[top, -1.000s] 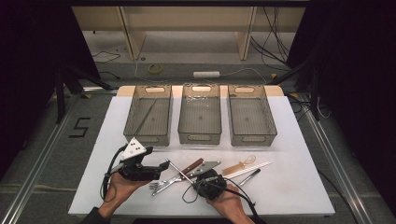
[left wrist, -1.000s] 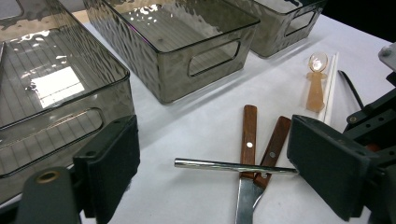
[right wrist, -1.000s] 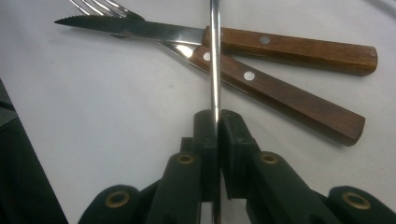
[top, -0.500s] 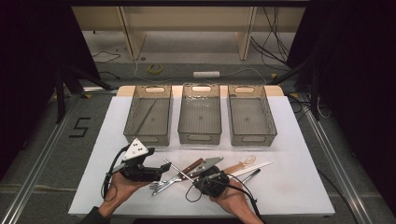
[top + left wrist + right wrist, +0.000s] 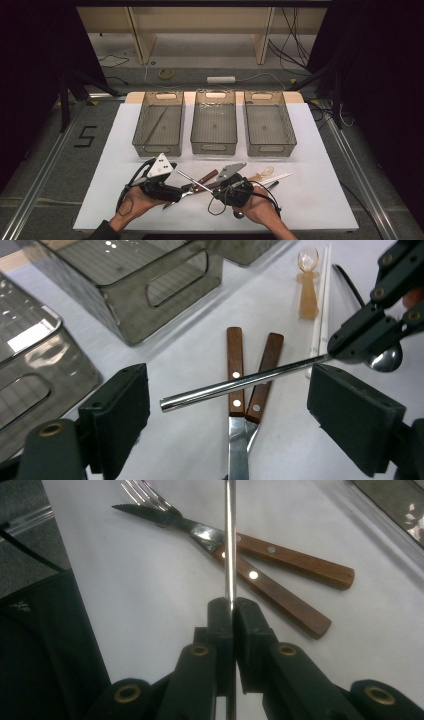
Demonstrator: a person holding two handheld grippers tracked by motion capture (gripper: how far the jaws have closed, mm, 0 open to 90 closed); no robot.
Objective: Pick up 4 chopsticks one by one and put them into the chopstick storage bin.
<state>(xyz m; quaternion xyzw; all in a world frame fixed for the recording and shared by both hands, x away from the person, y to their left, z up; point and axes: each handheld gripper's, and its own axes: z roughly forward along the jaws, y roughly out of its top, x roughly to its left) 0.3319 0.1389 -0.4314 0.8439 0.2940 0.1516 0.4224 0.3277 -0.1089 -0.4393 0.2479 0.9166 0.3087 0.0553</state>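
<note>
Chopstick (image 5: 229, 540), slim polished steel, pinched between right hand-held gripper (image 5: 232, 611) black pads.

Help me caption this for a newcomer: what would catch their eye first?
The right hand-held gripper, shut on a thin metal rod, holds it above two wooden-handled knives at the white table's near edge. Three grey bins line up behind, and the left hand-held gripper stands open.

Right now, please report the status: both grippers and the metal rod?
Right gripper shut on the metal chopstick, lifted above two wood-handled knives. Left gripper open, jaws either side of the chopstick's free end, not touching. Nothing in the way.
</note>
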